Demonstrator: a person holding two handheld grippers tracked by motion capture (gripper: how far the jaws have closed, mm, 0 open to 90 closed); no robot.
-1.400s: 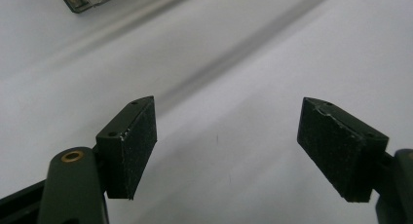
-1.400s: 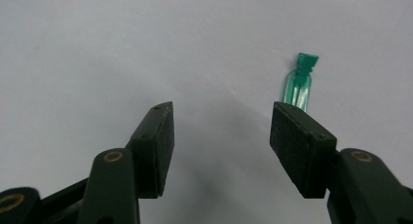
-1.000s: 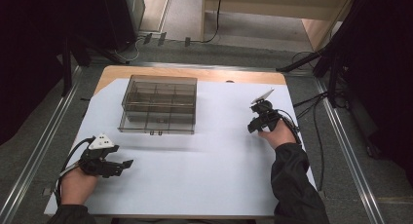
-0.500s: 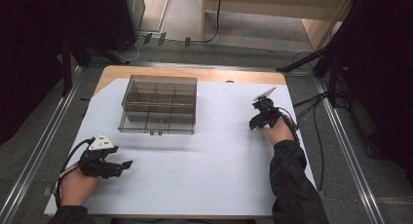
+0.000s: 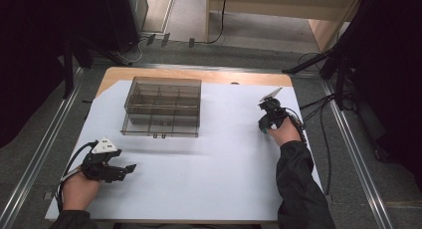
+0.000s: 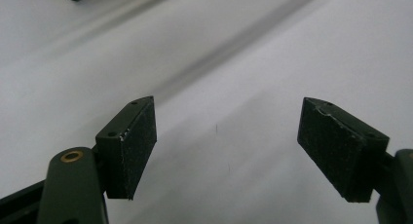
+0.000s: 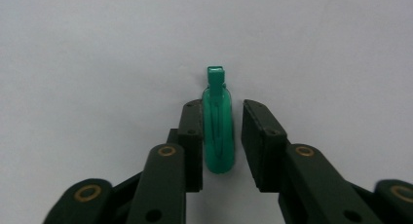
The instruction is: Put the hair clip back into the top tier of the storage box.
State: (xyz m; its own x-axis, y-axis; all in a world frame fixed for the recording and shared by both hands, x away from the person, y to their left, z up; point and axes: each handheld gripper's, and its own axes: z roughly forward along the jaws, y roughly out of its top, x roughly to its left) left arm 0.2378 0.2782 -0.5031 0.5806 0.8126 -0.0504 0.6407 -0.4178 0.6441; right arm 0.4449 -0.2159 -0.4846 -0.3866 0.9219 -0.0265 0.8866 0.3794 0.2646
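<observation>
1. High view: the right hand-held gripper (image 5: 264,123) sits at the right side of the desk (image 5: 219,179), near the edge of its white cover, jaws pointing down at the surface. A sliver of green shows at its tip; the item cannot be made out from here.
2. Right gripper view: a small green translucent piece (image 7: 218,131) with a square cap at its far end lies between the two black jaws. The jaws have just been closing and now stand narrow. The left pad lies against the piece; a thin strip of white shows between the piece and the right pad, so full contact on that side cannot be confirmed. The near end of the piece lies between the jaw links.
3. High view: the left hand-held gripper (image 5: 128,169) lies low at the near-left of the desk, well apart from the green piece, its cable trailing off the left edge.
4. Left gripper view: its jaws stand wide with only bare white surface between them.
5. High view: a clear compartment box (image 5: 162,107) stands at the far-left centre of the desk; its contents cannot be read through the tinted walls. In the left gripper view a corner of it is cut off at the top edge.
</observation>
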